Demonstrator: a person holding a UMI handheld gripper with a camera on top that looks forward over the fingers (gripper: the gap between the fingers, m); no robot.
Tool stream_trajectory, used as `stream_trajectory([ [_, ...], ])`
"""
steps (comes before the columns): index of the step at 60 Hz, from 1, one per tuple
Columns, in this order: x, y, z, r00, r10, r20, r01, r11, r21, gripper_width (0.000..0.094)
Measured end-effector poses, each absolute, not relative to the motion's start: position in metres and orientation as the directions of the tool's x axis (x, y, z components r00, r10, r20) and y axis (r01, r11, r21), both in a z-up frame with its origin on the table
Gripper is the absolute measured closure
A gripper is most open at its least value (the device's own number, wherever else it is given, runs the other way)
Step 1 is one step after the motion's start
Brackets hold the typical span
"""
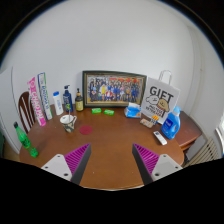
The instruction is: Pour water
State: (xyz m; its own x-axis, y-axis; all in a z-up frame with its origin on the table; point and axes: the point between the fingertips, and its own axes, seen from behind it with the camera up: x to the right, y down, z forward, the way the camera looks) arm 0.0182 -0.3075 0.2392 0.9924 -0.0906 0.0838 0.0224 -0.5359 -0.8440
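Note:
My gripper [112, 160] hangs open above the near part of a brown wooden table [110, 140], with nothing between its fingers. Both magenta pads [74, 158] show wide apart. Far beyond the left finger, a small patterned cup [67, 121] stands on the table. Behind the cup, against the wall, stands a row of bottles [68, 99], one of them dark [79, 100]. A green bottle [20, 134] stands near the table's left edge. I cannot tell which vessel holds water.
A framed group photo [113, 89] leans against the white wall at the back. A white "GIFT" bag [160, 101] and blue packets [171, 124] crowd the right side. A small red thing [86, 128] and a green one [110, 111] lie mid-table. A chair [27, 104] stands at left.

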Motion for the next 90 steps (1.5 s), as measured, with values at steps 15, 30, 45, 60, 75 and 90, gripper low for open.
stream_trajectory([
  [15, -0.037, -0.324, 0.218, 0.995, -0.041, 0.093, 0.055, -0.552, -0.832, 0.0078],
  [30, -0.181, -0.35, 0.177, 0.997, 0.077, 0.019, 0.06, -0.569, -0.82, 0.0074],
  [45, -0.345, -0.341, 0.139, 0.984, 0.172, -0.039, 0.062, -0.542, -0.838, 0.0078],
  [60, -0.436, -0.274, 0.114, 0.984, 0.167, -0.064, 0.016, -0.442, -0.897, 0.0078],
  [75, -0.448, -0.219, 0.101, 0.995, 0.095, -0.026, 0.008, -0.343, -0.939, 0.044],
  [90, -0.451, -0.215, 0.11, 0.995, 0.095, -0.022, 0.009, -0.307, -0.952, 0.0623],
])
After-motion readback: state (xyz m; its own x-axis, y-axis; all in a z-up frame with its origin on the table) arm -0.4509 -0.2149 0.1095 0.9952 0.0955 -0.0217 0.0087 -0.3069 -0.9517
